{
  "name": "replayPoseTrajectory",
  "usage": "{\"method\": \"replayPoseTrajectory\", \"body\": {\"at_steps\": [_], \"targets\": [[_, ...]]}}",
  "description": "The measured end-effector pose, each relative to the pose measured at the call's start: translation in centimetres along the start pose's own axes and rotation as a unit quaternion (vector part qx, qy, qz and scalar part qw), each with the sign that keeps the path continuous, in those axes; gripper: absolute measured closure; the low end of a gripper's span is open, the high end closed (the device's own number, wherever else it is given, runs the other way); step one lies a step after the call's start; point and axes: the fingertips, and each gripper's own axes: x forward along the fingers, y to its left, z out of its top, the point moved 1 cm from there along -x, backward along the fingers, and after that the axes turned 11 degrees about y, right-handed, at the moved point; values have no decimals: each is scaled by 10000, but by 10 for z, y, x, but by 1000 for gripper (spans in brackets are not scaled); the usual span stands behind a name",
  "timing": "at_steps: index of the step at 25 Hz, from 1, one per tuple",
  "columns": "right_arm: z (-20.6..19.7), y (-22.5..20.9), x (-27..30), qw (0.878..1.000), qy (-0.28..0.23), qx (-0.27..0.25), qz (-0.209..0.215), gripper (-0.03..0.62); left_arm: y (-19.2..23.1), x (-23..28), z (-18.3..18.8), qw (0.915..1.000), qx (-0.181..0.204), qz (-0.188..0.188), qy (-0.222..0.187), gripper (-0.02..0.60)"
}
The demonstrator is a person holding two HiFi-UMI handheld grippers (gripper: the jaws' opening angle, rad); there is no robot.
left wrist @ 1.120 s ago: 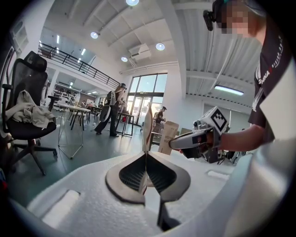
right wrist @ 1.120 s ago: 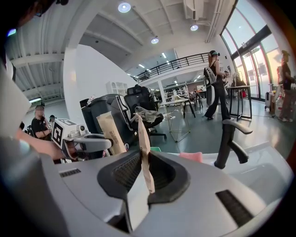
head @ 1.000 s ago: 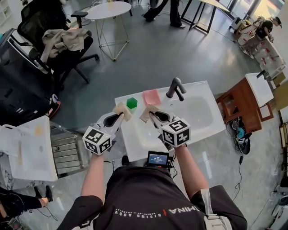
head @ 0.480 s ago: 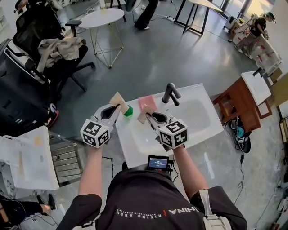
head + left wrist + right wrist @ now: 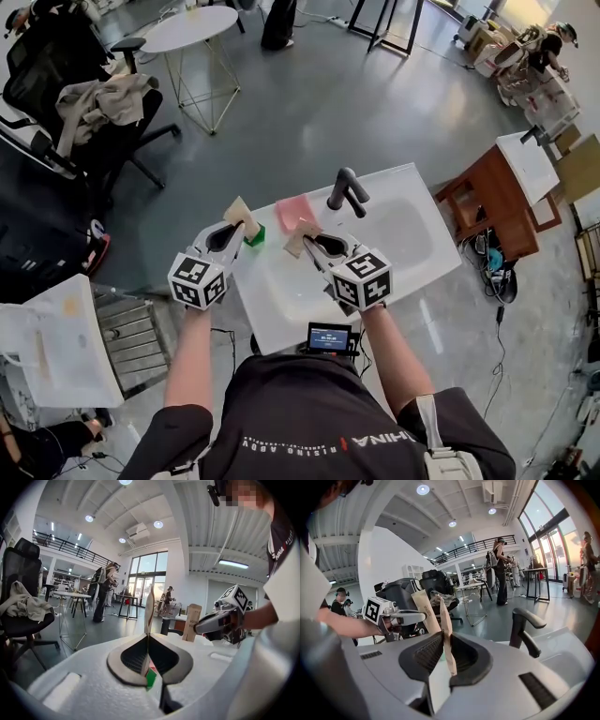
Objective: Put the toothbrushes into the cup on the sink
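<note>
My left gripper (image 5: 235, 229) is shut on a flat tan toothbrush packet (image 5: 241, 213) that sticks up past its jaws, seen edge-on in the left gripper view (image 5: 149, 613). Right under its tips stands a small green cup (image 5: 255, 235) at the left end of the white sink counter (image 5: 281, 295). My right gripper (image 5: 308, 243) is shut on a second tan packet (image 5: 297, 241), which also shows upright in the right gripper view (image 5: 445, 630). It hovers over the counter just in front of a pink square item (image 5: 292, 211).
A black faucet (image 5: 345, 191) stands behind the basin (image 5: 394, 230), right of both grippers. An office chair with cloth (image 5: 89, 103) and a round table (image 5: 187, 28) stand on the floor beyond. A wooden cabinet (image 5: 487, 202) is to the right.
Both grippers have moved forward over the counter with their packets. The left packet now reaches past the green cup; the right one has come closer to the pink item.
</note>
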Motion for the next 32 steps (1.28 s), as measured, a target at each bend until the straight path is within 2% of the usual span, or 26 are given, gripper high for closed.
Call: {"method": "replayPoseTrajectory", "body": {"at_steps": [12, 23, 32], "targets": [[-14, -11, 19, 9995, 279, 157, 31, 534, 18, 22, -37, 9991, -328, 33, 271, 566], [-17, -16, 24, 9992, 338, 191, 60, 534, 28, 29, -54, 9976, -535, 145, 405, 565], [-18, -14, 19, 9994, 281, 181, 56, 534, 31, 13, -48, 9977, -597, 255, 205, 555]]}}
